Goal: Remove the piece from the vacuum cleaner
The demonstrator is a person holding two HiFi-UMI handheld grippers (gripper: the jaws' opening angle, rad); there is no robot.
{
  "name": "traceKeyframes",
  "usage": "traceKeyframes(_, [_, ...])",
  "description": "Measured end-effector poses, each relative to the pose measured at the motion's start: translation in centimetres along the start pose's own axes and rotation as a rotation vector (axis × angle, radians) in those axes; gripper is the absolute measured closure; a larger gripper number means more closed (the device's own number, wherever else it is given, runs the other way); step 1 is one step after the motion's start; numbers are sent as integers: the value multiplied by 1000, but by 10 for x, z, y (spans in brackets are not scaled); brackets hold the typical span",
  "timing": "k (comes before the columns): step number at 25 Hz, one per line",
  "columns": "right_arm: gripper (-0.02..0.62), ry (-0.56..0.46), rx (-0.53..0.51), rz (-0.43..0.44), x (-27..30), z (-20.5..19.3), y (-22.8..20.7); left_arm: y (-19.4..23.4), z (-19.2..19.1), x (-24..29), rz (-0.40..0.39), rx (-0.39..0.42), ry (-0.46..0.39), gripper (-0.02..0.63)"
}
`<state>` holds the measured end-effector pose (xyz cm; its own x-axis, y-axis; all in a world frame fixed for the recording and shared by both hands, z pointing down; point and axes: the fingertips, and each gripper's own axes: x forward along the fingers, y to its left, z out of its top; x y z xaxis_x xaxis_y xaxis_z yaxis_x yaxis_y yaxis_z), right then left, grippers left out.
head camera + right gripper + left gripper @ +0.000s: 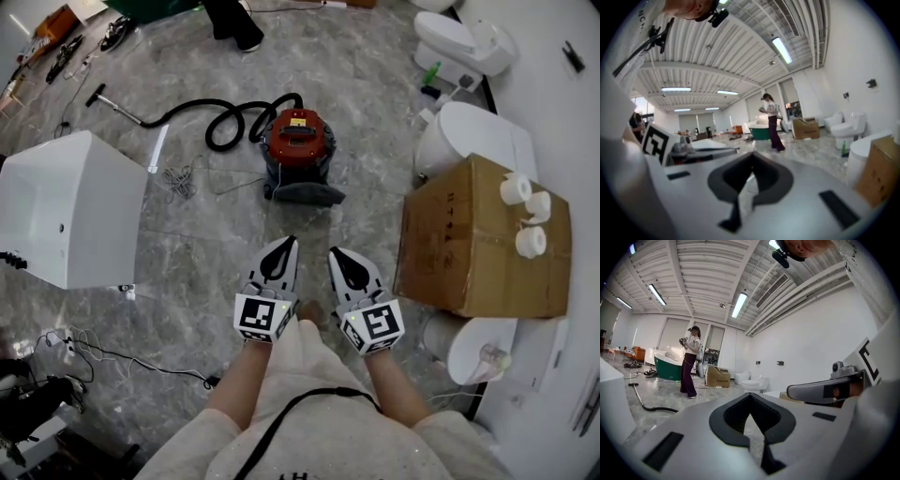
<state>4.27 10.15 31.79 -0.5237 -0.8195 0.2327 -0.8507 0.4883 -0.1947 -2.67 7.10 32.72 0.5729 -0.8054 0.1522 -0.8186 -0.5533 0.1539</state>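
Note:
A red and black canister vacuum cleaner [298, 150] stands on the grey marble floor in the head view, its black hose [225, 120] coiling left to a metal wand [117, 105]. My left gripper [281, 247] and right gripper [343, 257] hover side by side well short of it, both shut with nothing between the jaws. In the left gripper view the hose [656, 407] lies on the floor at left, and my left gripper [751, 397] is shut. The right gripper view shows my right gripper [752, 156] shut; the vacuum is hidden there.
A white box-shaped tub [70, 206] stands at left, a cardboard box [478, 239] with paper rolls at right, toilets [464, 42] behind it. Cables [112, 356] trail on the floor. A person [690, 362] stands far off by a green bathtub [668, 367].

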Motion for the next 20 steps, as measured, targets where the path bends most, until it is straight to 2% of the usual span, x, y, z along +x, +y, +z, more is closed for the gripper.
traceKeyframes(13, [583, 65, 29, 10, 57, -22, -17, 27, -21, 49, -33, -30, 39, 584])
traceKeyframes(20, [583, 94, 27, 4, 92, -37, -36, 50, -54, 79, -40, -52, 91, 584])
